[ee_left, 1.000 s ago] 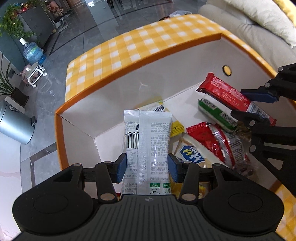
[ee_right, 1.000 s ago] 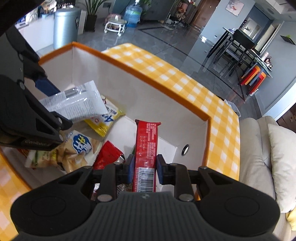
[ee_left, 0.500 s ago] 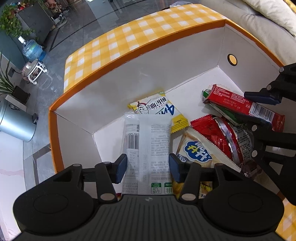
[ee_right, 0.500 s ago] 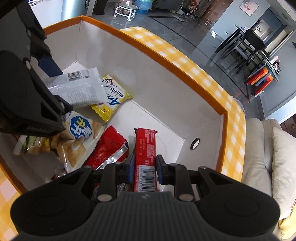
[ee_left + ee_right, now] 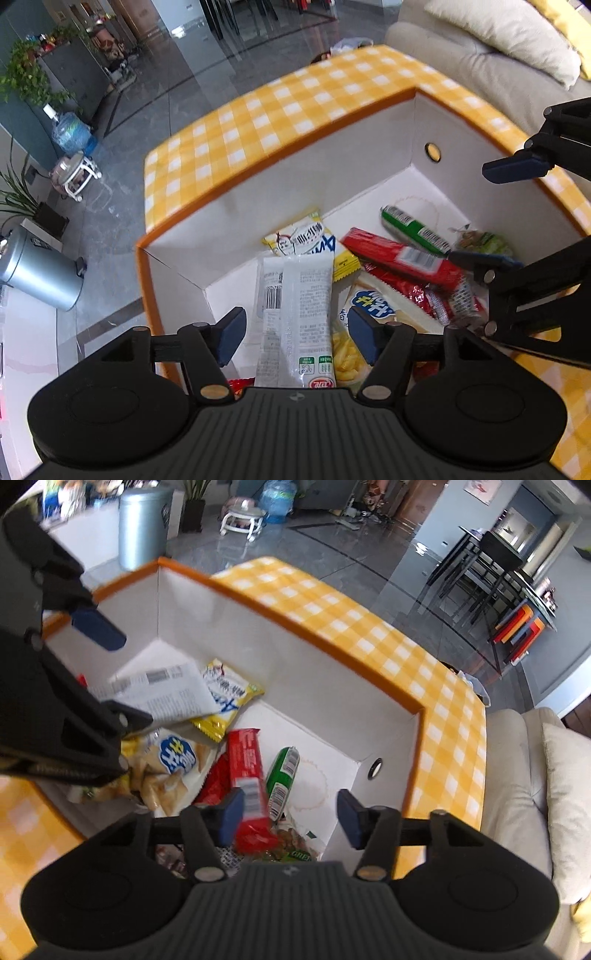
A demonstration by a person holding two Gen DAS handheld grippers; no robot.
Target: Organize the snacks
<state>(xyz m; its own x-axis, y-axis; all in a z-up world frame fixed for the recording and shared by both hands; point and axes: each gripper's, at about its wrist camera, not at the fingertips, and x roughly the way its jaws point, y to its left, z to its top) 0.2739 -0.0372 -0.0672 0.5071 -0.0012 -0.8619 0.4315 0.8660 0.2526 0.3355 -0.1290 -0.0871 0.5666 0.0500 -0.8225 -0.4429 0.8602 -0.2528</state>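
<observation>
Both grippers hang over an orange-rimmed storage box [image 5: 236,184] with a yellow checked outside [image 5: 332,602]. My left gripper [image 5: 295,336] is open; a white snack packet [image 5: 299,317] lies loose between its fingers on the snacks in the box [image 5: 162,694]. My right gripper [image 5: 291,821] is open; a red wafer bar [image 5: 247,771] lies free on the pile by its left finger, also seen in the left wrist view [image 5: 402,254]. Under them lie a yellow packet [image 5: 306,240], a green bar [image 5: 282,775], a red pack [image 5: 417,291] and a blue-logo cracker bag [image 5: 173,764].
A beige sofa [image 5: 491,55] with cushions stands beyond the box's right side. A silver bin [image 5: 33,273], a water jug [image 5: 72,134], a small white stool [image 5: 242,515] and plants [image 5: 22,77] stand on the grey floor to the left. A dining table [image 5: 509,557] stands farther off.
Both grippers opened. The white packet dropped from the left one into the box; the red bar dropped from the right one onto the pile. Both grippers have pulled up and back a little.
</observation>
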